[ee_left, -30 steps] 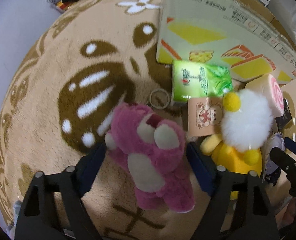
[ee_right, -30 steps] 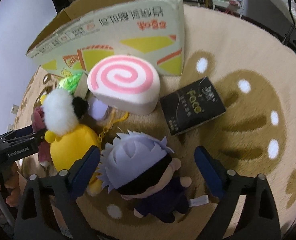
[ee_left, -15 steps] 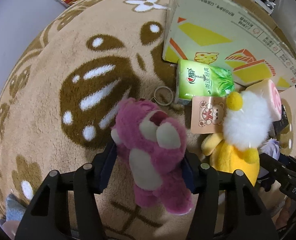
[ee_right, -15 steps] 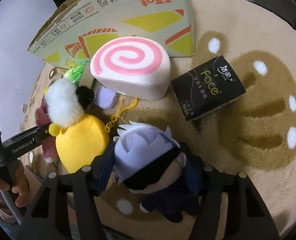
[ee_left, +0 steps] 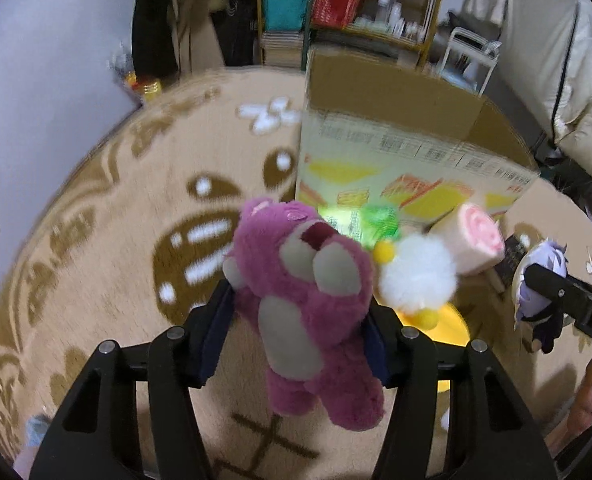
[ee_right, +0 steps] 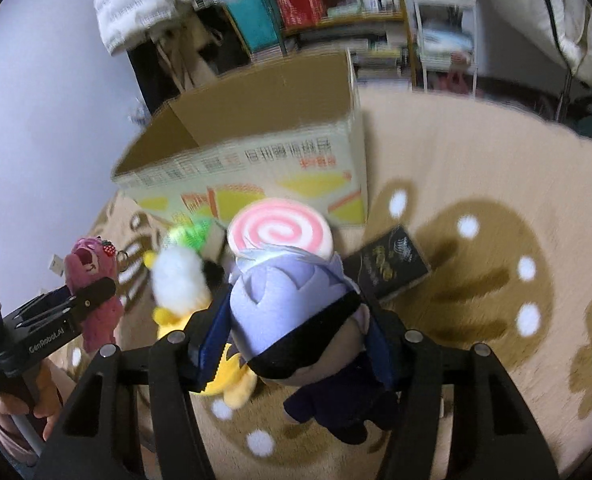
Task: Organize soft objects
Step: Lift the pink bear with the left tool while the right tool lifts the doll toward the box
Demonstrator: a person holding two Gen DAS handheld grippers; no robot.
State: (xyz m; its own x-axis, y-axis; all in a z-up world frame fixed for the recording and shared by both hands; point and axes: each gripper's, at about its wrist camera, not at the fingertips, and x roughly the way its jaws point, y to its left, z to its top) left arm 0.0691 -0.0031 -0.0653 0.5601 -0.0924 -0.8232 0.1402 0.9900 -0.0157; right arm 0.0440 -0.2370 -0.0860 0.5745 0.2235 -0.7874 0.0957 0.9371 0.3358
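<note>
A: What do the 2 grippers hold?
B: The left gripper point(ee_left: 300, 320) has just closed on a pink bear point(ee_left: 308, 300); the right gripper point(ee_right: 296, 336) clamps a lavender-haired doll point(ee_right: 296, 312), both above the rug point(ee_right: 476, 184), near the open cardboard box point(ee_right: 255, 128).

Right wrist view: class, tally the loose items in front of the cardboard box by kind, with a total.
Plush figures: 3 – pink bear, yellow-and-white plush, lavender-haired doll
Swirl cushion: 1
Packets: 2 – green pack, black pack
Total: 6
</note>
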